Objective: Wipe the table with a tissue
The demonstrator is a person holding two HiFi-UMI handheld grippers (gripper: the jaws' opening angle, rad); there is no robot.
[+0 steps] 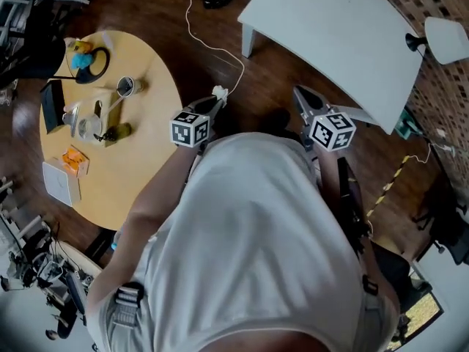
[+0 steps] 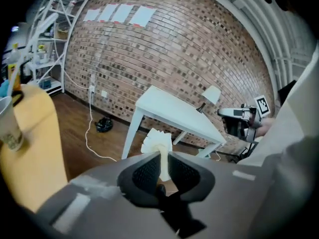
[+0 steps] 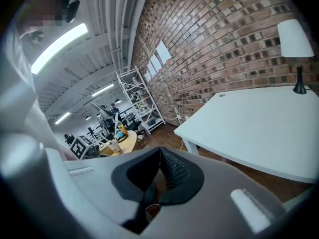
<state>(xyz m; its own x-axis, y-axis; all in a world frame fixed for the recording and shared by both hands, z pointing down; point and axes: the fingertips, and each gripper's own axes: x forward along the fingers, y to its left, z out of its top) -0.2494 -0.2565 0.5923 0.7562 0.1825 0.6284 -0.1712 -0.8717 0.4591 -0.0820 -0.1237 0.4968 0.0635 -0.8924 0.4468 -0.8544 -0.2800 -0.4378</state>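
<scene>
Left gripper (image 2: 164,156): closed on the tissue (image 2: 157,144). The tissue is pinched between the two pads, and its crumpled white end fans out just beyond the fingertips. In the head view the tissue (image 1: 219,92) shows as a small white tuft at the tip of the left gripper (image 1: 217,98), over the wooden floor (image 1: 183,6) between the round desk (image 1: 146,160) and the white desk (image 1: 330,28). It touches neither desk.

Right gripper (image 3: 159,151): closed, jaw tips meeting, nothing between them. In the head view the right gripper (image 1: 299,92) is held beside the white desk.

View differences: only the two gripper views show the brick wall (image 2: 189,44) and the lamp (image 3: 294,49) standing on the white desk (image 3: 259,128). Only the head view shows the full layout of the round desk.

Containers: a clear cup (image 1: 126,86) with a straw stands on the round desk; its contents cannot be determined. A white box (image 1: 60,183) lies near the desk edge.
</scene>
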